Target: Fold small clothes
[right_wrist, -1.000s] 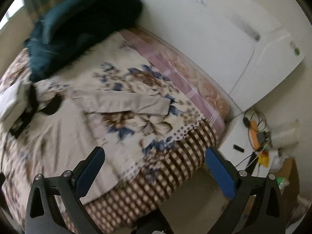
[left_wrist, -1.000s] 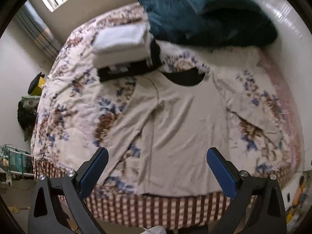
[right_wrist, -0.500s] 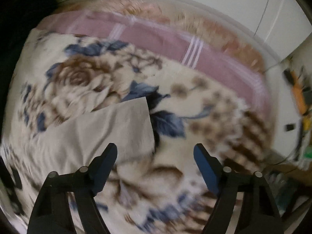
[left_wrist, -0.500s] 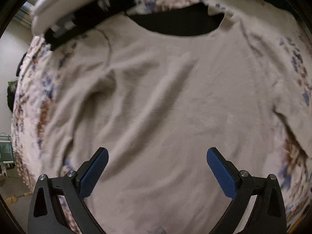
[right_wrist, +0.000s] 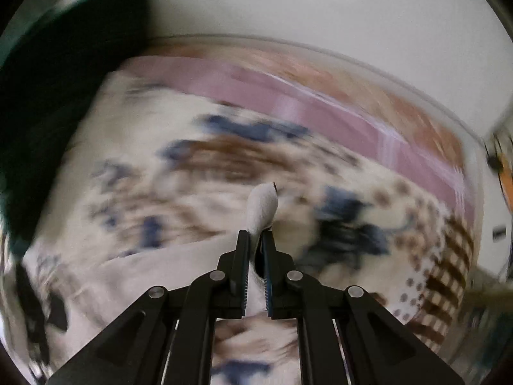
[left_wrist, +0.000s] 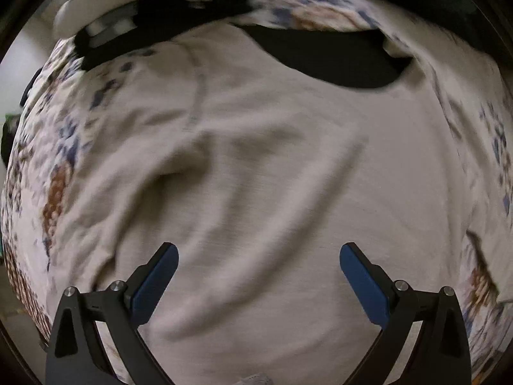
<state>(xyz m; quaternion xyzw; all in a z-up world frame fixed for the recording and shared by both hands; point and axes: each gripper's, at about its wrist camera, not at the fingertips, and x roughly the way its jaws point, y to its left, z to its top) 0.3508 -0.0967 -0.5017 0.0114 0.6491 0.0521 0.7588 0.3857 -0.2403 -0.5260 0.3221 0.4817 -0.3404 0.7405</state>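
The right gripper (right_wrist: 255, 240) is clamped on a fold of the beige shirt's sleeve (right_wrist: 261, 208); the left gripper (left_wrist: 258, 256) hangs wide apart and empty over the beige shirt (left_wrist: 272, 176) spread on the bed (left_wrist: 54, 192). Through the blur that pinch looks thin, so a quick pull could slip it free or drag the body crooked.

The right gripper (right_wrist: 256, 240) has closed its jaws on the shirt sleeve (right_wrist: 262, 208).

Open shirt (left_wrist: 272, 176) front between spread left gripper (left_wrist: 258, 268) fingers; folded stack (left_wrist: 154, 22) beyond the collar.
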